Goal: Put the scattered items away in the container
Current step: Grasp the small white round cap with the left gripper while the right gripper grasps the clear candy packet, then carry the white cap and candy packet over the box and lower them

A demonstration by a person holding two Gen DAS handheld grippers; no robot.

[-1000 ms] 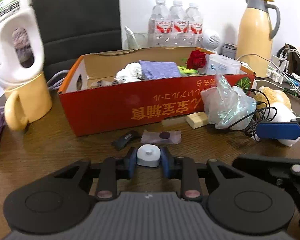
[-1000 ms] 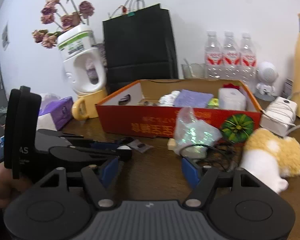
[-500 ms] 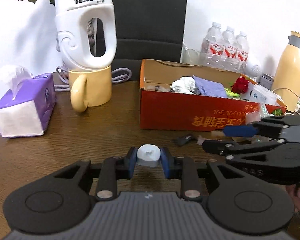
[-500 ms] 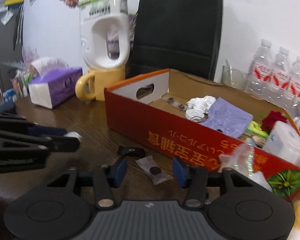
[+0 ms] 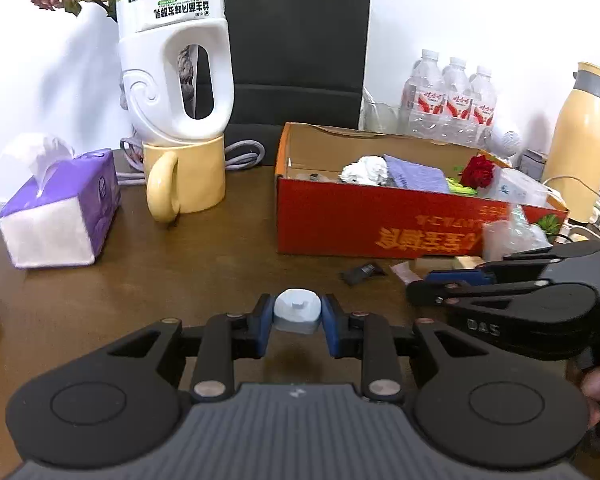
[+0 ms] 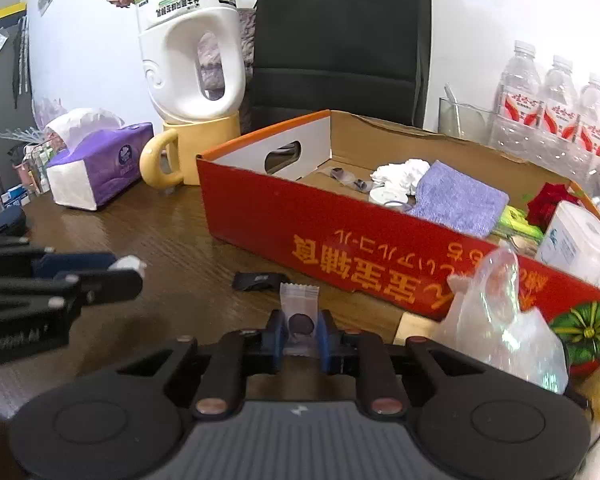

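The left gripper point(image 5: 297, 320) is clamped on a small pale-blue plastic cap-like piece point(image 5: 297, 311) at the lower centre of its view, held above the dark wooden table point(image 5: 180, 276). The right gripper point(image 6: 302, 338) has its blue pads closed on a clear crinkled sachet with a dark round disc inside point(image 6: 299, 307), low in the centre of its frame. The open red cardboard box point(image 6: 340, 240), already part-filled, sits ahead at centre right of both views. The thin sachet looks pinched only at its lower end, so it could slip out on the lift. A small black flat packet point(image 6: 256, 281) lies on the table just beyond the sachet, near the box wall.
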